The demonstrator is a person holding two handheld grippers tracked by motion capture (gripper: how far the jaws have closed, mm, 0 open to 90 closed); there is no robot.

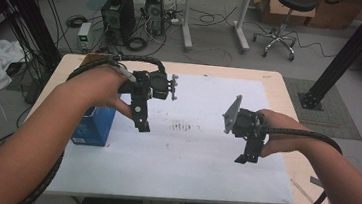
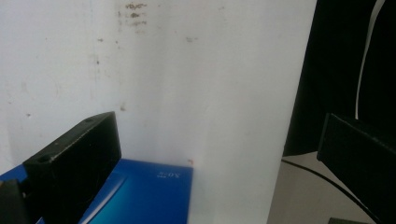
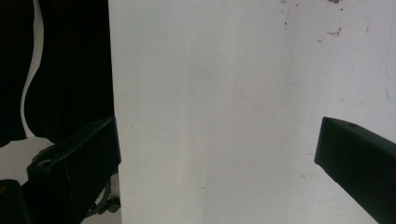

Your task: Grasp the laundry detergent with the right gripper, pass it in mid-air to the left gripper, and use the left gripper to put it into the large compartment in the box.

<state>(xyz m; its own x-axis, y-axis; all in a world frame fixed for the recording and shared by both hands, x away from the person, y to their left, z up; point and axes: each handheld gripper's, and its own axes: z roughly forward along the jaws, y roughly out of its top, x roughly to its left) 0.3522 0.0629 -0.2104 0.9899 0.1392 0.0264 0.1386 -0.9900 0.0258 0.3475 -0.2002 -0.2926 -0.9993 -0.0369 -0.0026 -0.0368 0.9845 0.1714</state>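
Observation:
A blue box (image 1: 94, 126) stands near the left edge of the white sheet (image 1: 199, 149), partly under the person's left hand. My left gripper (image 1: 142, 125) is held above the sheet just right of the box, pointing down. In the left gripper view the left gripper (image 2: 219, 154) is open, with nothing between the jaws; the blue box (image 2: 144, 196) lies low beside the left jaw. My right gripper (image 1: 245, 157) hovers over the right part of the sheet. In the right gripper view the right gripper (image 3: 217, 149) is open over the bare white sheet (image 3: 224, 93).
Dark smudges (image 1: 182, 128) mark the sheet's middle. The wooden table (image 1: 289, 107) shows around the sheet. Behind the table on the floor stand computer towers (image 1: 118, 15), cables, a stool (image 1: 283, 21) and a black frame post (image 1: 344, 57).

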